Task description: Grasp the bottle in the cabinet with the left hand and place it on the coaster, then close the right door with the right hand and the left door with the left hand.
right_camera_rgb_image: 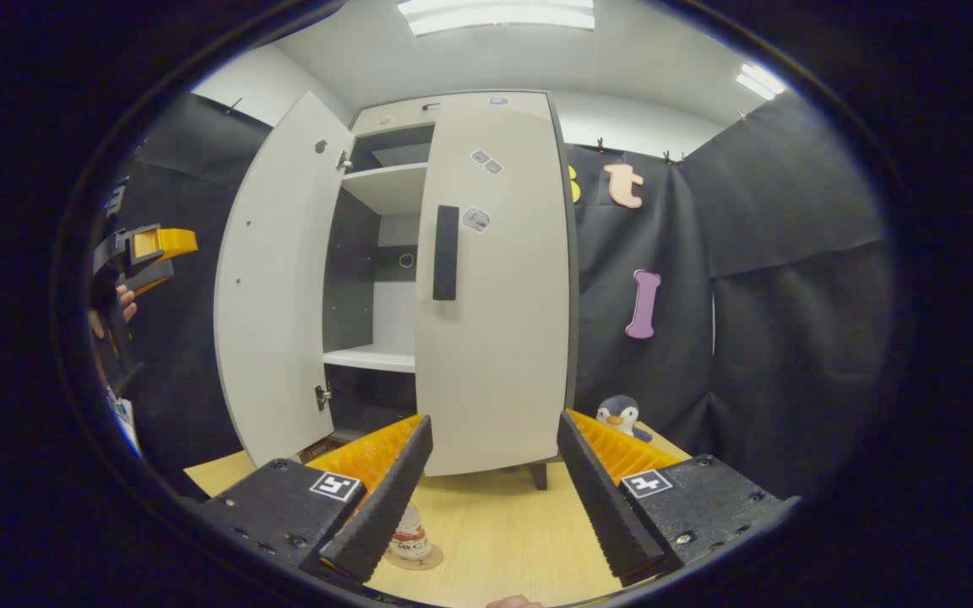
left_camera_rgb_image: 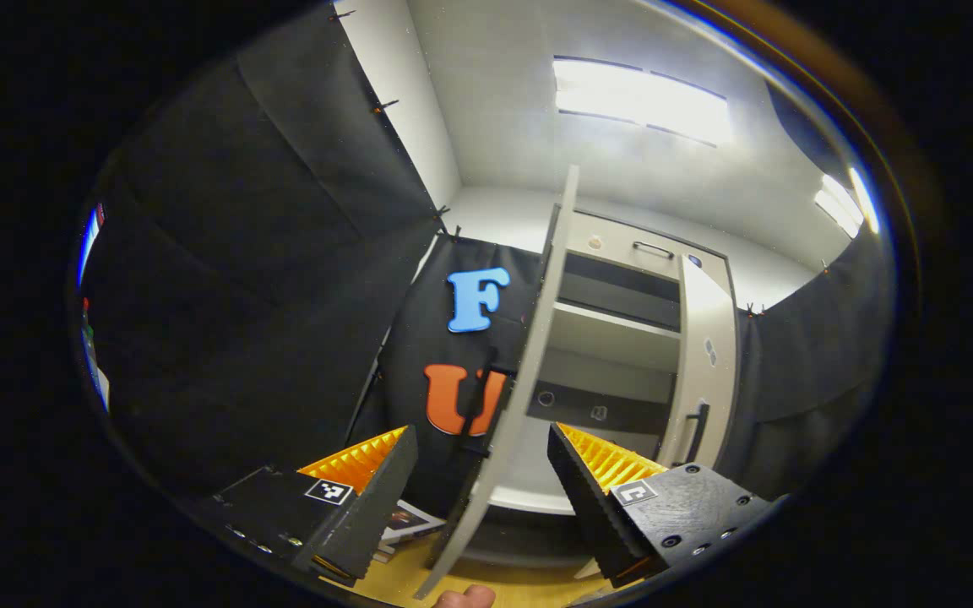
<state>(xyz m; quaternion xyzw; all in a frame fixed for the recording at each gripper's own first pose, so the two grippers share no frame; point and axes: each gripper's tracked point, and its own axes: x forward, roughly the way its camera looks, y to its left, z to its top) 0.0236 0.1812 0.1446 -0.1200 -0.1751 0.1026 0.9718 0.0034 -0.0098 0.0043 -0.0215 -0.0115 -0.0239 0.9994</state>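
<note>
**Left gripper view put the open door's edge between the fingers**

Left gripper view showed the left door (left_camera_rgb_image: pixel 529 338) edge-on, a tall pale slab running from upper centre of the frame down to the bottom centre, passing through the gap of the left tool (left_camera_rgb_image: pixel 478 473). That tool stood wide open and held nothing; whether either finger touched the door could not be told. The door's long axis ran nearly upright, leaning slightly, with the cabinet (left_camera_rgb_image: pixel 622 338) interior and its shelves to the right of it in the frame.

In the right gripper view the right door (right_camera_rgb_image: pixel 495 287) looked nearly shut, centre frame, its dark handle (right_camera_rgb_image: pixel 446 253) upright on its left side. The left door hung wide open at centre left, and the left tool appeared far left of the frame, beyond the door's outer face, so it was plainly the nearer tool to that door. The right tool (right_camera_rgb_image: pixel 495 481) was also spread wide and empty, above the worktop (right_camera_rgb_image: pixel 495 523).

The bottle (right_camera_rgb_image: pixel 409 534) stood on the coaster (right_camera_rgb_image: pixel 415 559) at the bottom of the frame, partly hidden behind a finger. Judging from that, only the door closing remained, and the left door would need a push toward the cabinet.
</note>
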